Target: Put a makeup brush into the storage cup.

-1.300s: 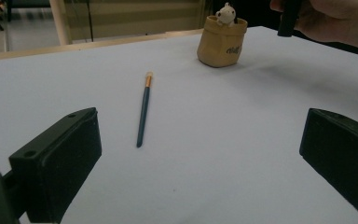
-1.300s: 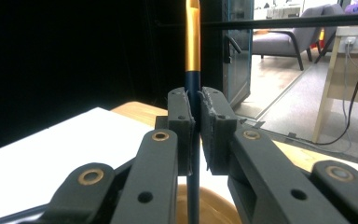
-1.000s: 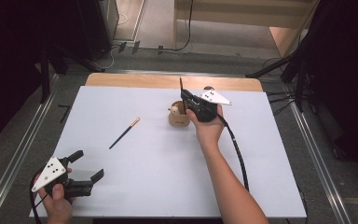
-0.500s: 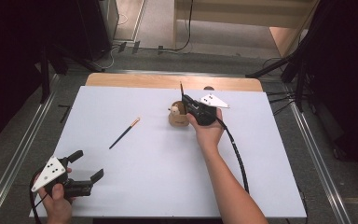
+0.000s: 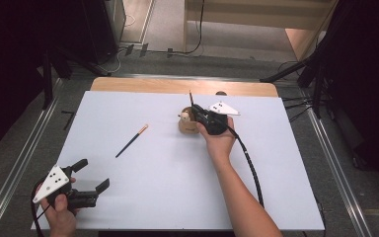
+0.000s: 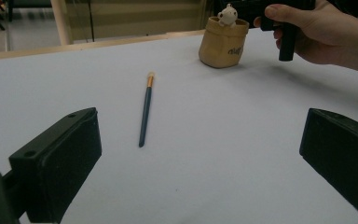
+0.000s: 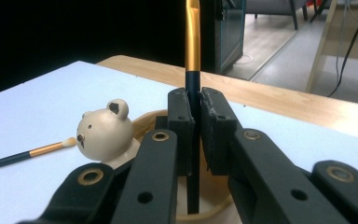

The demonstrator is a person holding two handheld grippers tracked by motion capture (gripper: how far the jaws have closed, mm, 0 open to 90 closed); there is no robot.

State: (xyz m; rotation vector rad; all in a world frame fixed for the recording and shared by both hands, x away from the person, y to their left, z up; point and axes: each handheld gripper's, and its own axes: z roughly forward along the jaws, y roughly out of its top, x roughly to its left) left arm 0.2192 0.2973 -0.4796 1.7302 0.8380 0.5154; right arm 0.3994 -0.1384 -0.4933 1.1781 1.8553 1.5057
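Two brushes and a bear pot on a pale matte surface (image 5: 168, 197).

The surface is a smooth white-blue sheet over a light wooden top whose bare far edge shows; grey floor, metal rails, cables and dark curtains ring it. The right gripper (image 7: 194, 100) has its fingers (image 7: 179, 126) pinched tight on a thin dark brush (image 7: 193, 84) with a shiny gold ferrule, held upright with its lower end inside the tan, sack-shaped pot (image 6: 223, 42), which carries a small cream bear (image 7: 105, 130) at its rim and stands near the far edge. The left gripper (image 5: 91, 175) rests at the near left corner, fingers spread wide and empty. A second brush (image 5: 131, 141), slim and dark blue with a gold band, lies flat between them, well apart from both.
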